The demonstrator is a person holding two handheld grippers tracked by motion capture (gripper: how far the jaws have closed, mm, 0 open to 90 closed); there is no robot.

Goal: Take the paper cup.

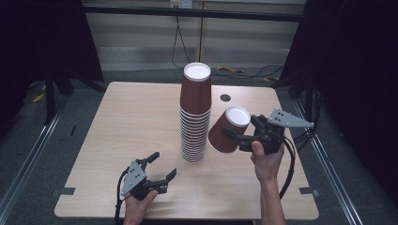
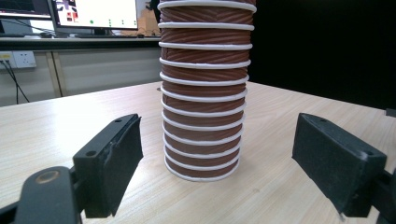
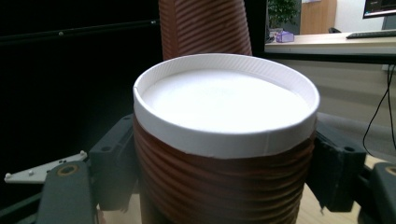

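Currently the left tool rests low on the counter, on the near left of the stack of cups, its jaws standing apart with nothing between them; the left gripper view shows both pads clear of the stack's lower rims. The stack stands upside down at the counter's centre, bases up, ribbed brown walls nested rim over rim. Right of the stack, and just beside its middle, the right tool grips a single cup, tilted, base uppermost; the right gripper view shows the pads pressed on opposite sides of its ribbed wall.

Judgement: the cup is light, thin paper, easily crushed; the ribbing aids grip. Hold is best taken across the wall near the stiffer base, with modest pressure. The tall stack is likely to topple if knocked sideways.

Beyond the stack, a small dark round opening sits in the counter. Nothing else obstructs; the stack itself is the nearest obstacle.
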